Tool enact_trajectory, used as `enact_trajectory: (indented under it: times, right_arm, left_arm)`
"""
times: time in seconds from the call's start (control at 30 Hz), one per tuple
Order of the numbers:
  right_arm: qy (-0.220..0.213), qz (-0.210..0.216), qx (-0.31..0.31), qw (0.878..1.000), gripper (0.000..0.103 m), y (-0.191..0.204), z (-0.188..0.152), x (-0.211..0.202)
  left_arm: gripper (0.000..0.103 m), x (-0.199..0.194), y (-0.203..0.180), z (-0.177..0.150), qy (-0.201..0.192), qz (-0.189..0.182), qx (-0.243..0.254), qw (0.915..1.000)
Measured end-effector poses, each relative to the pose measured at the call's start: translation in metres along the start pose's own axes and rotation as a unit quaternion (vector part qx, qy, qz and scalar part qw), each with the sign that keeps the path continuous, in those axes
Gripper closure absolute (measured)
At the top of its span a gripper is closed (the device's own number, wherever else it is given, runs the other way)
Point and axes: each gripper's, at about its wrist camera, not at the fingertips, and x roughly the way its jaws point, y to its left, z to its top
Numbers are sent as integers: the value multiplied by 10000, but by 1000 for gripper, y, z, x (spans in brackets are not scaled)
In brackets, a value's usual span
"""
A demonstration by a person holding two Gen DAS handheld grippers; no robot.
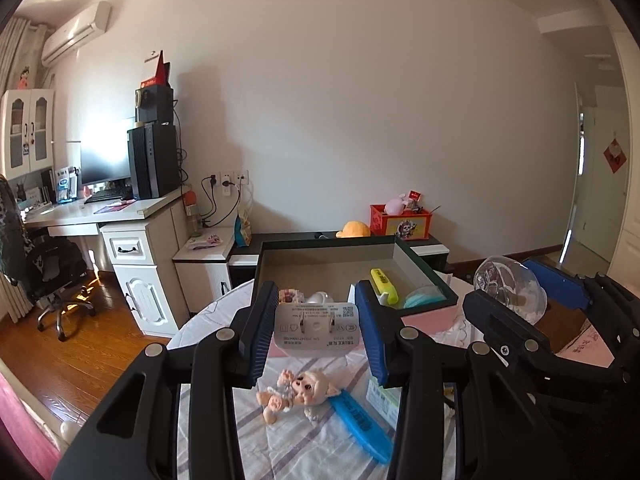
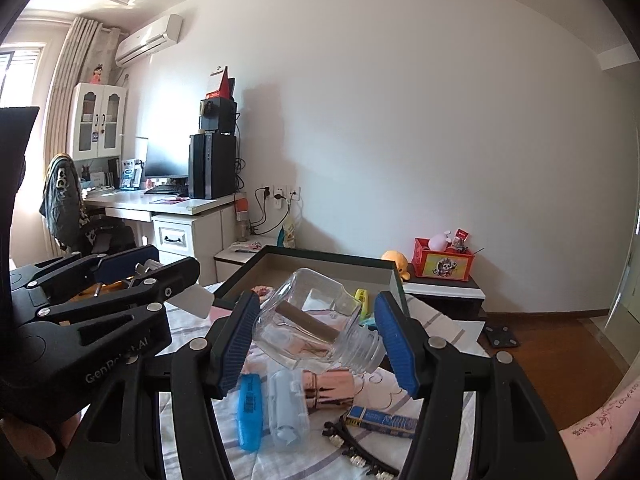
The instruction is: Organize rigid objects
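Observation:
My left gripper point(image 1: 316, 330) is shut on a white plug adapter point(image 1: 318, 330), held above the striped cloth with its prongs facing the camera. My right gripper point(image 2: 316, 334) is shut on a clear glass jar point(image 2: 316, 326), tilted with its threaded mouth to the lower right. In the left wrist view, the right gripper and the jar point(image 1: 510, 288) hang to the right. A dark-rimmed open box point(image 1: 332, 246) stands just beyond both grippers; a yellow highlighter point(image 1: 384, 285) and a teal item point(image 1: 424, 300) lie inside it.
On the cloth lie a small pig doll point(image 1: 298, 394), a blue comb point(image 1: 360, 424), a blue highlighter point(image 2: 250, 412), a pale blue case point(image 2: 288, 414), a rose-gold tube point(image 2: 330, 390), a pencil box point(image 2: 382, 422) and a black hair clip point(image 2: 360, 454). A low cabinet point(image 2: 444, 292) stands behind the box.

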Motion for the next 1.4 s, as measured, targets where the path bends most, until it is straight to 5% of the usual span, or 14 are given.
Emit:
enact_trajectory:
  times: [0.17,0.3,0.5,0.67,0.8,1.0,1.17,1.23,1.4]
  right_arm:
    - [105,69,-47,9999,42,-15,27,51]
    - [602,182,8,9980,42,-31,36,113]
    - [1409,191,69,9898,42,-44,20,202]
    - [1862,36,39,9825,41,-51,-2,239]
    - [2040,96,223,9787,41,-57,-11,247]
    - [1683,-85,351,9851,21,-62,2,217]
    - [1171,-140,467,9919,16,-59,21,154]
    - [928,-182,535,9941,0,-56,27,122]
    - [238,-250,486,9982,0,-37,31,37]
  left_arm:
    - [63,65,3,31,246,-127,29,9996]
    - [63,131,10,42,722,-211,43,9972]
    - [63,226,22,26,1689,-127,86,9855]
    - [62,261,27,16,2033,-87,43,9791]
    - [60,259,23,15,1982,-16,94,9801]
    - [15,218,23,24,1609,156,68,9868]
    - [1,142,22,39,916,354,105,9951]
    - [0,105,20,42,556,431,103,9975]
    - [0,24,13,36,-61,590,217,9980]
